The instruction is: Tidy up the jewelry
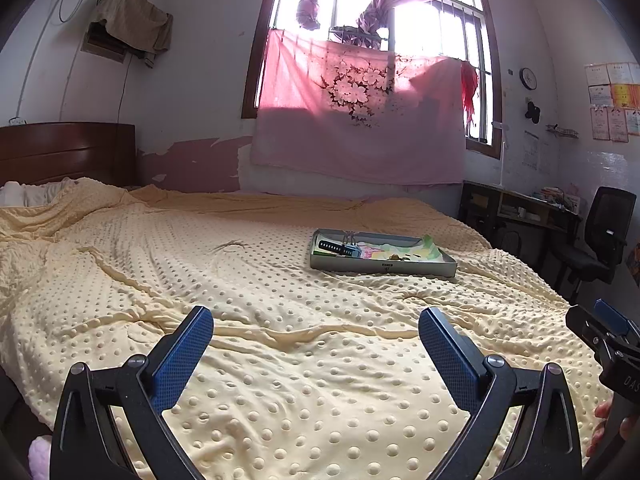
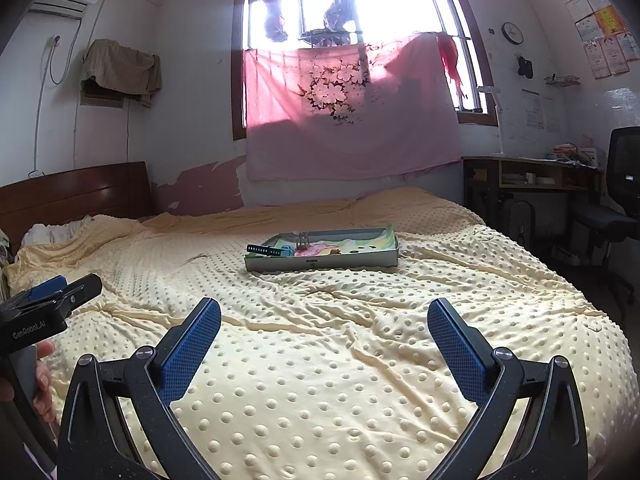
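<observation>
Left wrist view showed our left gripper (image 1: 316, 328) and right gripper (image 2: 324, 320) spread wide, empty, above the bedspread (image 1: 280, 280), tray (image 1: 380, 267) well ahead

Left tongs (image 1: 316, 334) spread wide, right tongs (image 2: 324, 326) spread wide, both empty, side by side
</observation>
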A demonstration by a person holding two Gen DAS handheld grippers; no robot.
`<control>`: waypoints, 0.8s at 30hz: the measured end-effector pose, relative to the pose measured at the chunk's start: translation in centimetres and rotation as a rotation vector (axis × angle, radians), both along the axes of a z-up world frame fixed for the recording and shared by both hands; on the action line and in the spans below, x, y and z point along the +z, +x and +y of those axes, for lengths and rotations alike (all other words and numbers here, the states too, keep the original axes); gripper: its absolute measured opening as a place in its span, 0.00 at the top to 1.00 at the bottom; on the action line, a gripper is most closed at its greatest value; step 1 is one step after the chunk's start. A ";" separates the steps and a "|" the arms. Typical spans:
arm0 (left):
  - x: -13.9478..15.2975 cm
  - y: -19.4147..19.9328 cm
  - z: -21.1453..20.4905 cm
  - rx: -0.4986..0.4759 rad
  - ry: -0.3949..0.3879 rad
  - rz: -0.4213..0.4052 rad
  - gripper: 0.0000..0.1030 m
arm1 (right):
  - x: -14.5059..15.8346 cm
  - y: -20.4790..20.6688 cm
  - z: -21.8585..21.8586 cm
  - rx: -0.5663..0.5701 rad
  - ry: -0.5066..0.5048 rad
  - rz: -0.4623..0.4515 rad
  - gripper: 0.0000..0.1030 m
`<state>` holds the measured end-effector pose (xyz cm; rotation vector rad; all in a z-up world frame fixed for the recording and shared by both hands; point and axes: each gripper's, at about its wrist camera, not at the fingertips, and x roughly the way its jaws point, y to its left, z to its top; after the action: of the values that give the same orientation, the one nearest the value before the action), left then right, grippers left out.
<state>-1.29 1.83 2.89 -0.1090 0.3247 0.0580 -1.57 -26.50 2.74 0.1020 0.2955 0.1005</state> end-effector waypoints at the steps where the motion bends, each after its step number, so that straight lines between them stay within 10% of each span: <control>1: 0.0 0.0 0.0 0.000 0.000 0.000 0.00 | 0.0 0.0 0.0 0.001 0.000 0.000 0.01; 24: 0.2 -0.2 -0.2 0.004 0.009 -0.005 0.00 | 0.2 -0.3 -0.5 -0.014 0.001 -0.011 0.01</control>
<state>-1.48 1.59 3.09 -0.1004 0.3193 0.0631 -1.87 -27.04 2.94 0.1046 0.2835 0.0875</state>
